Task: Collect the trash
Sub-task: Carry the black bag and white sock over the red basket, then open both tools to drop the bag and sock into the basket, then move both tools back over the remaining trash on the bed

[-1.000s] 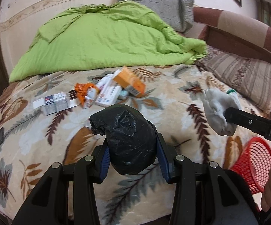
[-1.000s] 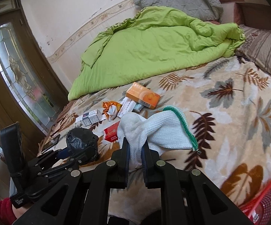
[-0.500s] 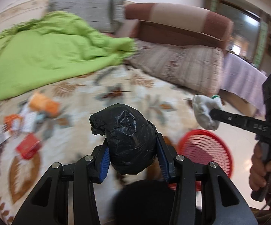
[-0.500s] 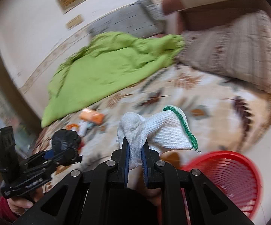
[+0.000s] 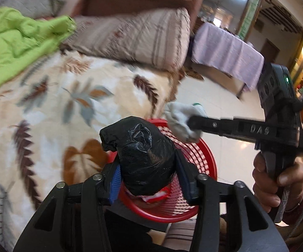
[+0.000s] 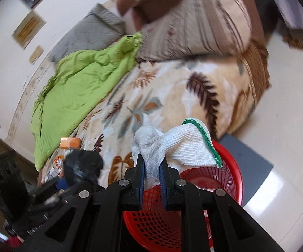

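A crumpled black plastic bag point(image 5: 143, 157) sits between the blue pads of my left gripper point(image 5: 147, 168), whose jaws are opening; the pads still touch its sides. It hangs over the red mesh basket point(image 5: 206, 161) on the floor beside the bed. My right gripper point(image 6: 152, 163) holds a white knitted glove point(image 6: 182, 147) with a green cuff over the same basket point(image 6: 233, 174). Its jaws are opening too, with the cloth still pinched between them. The left wrist view shows the right gripper point(image 5: 193, 124) with the glove point(image 5: 178, 117), held by a hand point(image 5: 277, 178).
The bed's leaf-patterned blanket point(image 5: 71, 96) has a green quilt point(image 6: 78, 77) and pillows point(image 5: 143, 35) at its back. An orange box point(image 6: 69, 142) and other wrappers lie on it. A table under a lilac cloth point(image 5: 224, 48) stands across the tiled floor, and a grey mat point(image 6: 250, 163) lies by the basket.
Both grippers swung away from the middle of the bed to its edge and now hang over the red basket. The jaws of both stand slightly wider.
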